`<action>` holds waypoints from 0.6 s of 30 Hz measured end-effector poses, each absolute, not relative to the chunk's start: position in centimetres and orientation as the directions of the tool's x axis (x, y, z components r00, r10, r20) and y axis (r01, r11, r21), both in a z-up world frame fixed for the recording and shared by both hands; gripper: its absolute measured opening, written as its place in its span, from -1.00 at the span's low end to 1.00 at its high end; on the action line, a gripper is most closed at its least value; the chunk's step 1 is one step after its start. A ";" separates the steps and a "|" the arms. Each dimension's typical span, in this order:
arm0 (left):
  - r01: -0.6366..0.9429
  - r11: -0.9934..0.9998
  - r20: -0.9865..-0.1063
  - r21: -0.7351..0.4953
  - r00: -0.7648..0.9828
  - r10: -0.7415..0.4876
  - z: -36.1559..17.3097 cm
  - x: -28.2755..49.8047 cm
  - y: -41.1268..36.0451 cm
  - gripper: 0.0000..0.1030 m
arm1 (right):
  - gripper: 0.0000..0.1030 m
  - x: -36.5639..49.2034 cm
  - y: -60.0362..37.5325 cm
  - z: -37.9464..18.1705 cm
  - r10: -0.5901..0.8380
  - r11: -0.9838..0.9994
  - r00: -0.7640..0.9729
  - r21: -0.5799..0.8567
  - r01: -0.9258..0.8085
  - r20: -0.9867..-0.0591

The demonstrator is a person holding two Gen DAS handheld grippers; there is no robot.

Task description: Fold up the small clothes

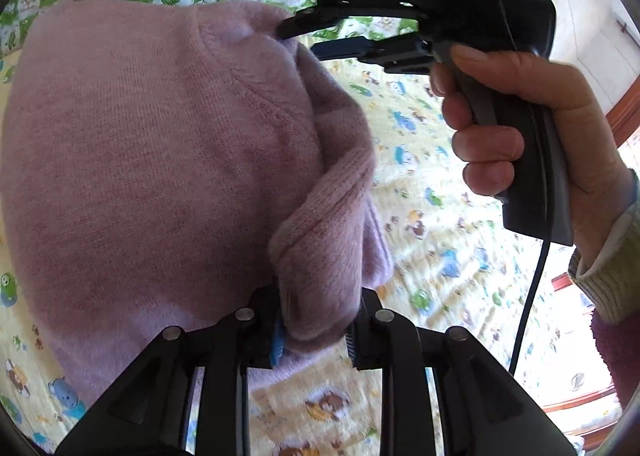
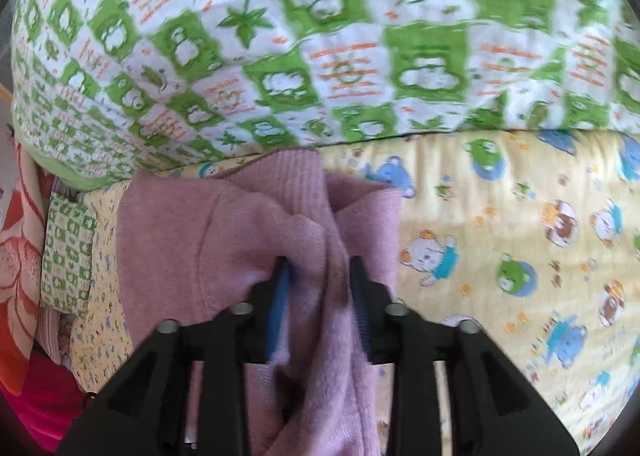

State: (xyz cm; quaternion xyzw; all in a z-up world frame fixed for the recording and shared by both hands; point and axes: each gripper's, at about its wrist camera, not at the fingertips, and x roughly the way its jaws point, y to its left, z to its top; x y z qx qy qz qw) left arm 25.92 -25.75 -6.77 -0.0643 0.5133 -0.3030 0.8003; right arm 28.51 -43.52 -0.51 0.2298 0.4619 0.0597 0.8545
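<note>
A pink knitted sweater (image 1: 140, 160) lies spread on the yellow cartoon-print sheet (image 1: 432, 216). My left gripper (image 1: 314, 340) has a thick rolled fold of the sweater's edge between its fingers, and the cloth fills the gap against both pads. My right gripper (image 1: 298, 38), held by a hand (image 1: 520, 128), reaches the sweater's far corner from the right. Its fingers stand apart, with quilt showing between them. In the right wrist view the right gripper (image 2: 320, 288) has loose sweater cloth (image 2: 224, 232) between its fingers, with a dark gap beside the right one.
A green-and-white checked quilt (image 2: 320, 36) is bunched along the far side of the sheet. Orange floral and pink fabrics (image 2: 16, 276) lie at the left edge. A black cable (image 1: 532, 288) hangs from the right gripper's handle.
</note>
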 end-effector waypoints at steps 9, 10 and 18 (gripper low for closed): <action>0.387 0.794 -0.755 -0.469 0.290 -0.587 -5.4 22.5 -19.7 -0.16 | -0.24 22.1 -43.2 2.2 0.337 0.866 0.619 0.491 0.092 -0.710; 0.372 0.801 -0.758 -0.469 0.295 -0.581 -5.5 22.7 -18.8 -0.16 | -0.24 21.2 -42.5 2.5 0.357 0.863 0.617 0.500 0.068 -0.701; 0.153 0.863 -0.799 -0.481 0.329 -0.503 -7.0 25.0 -11.9 -0.02 | 0.17 17.6 -37.3 0.5 0.361 0.907 0.547 0.421 -0.017 -0.755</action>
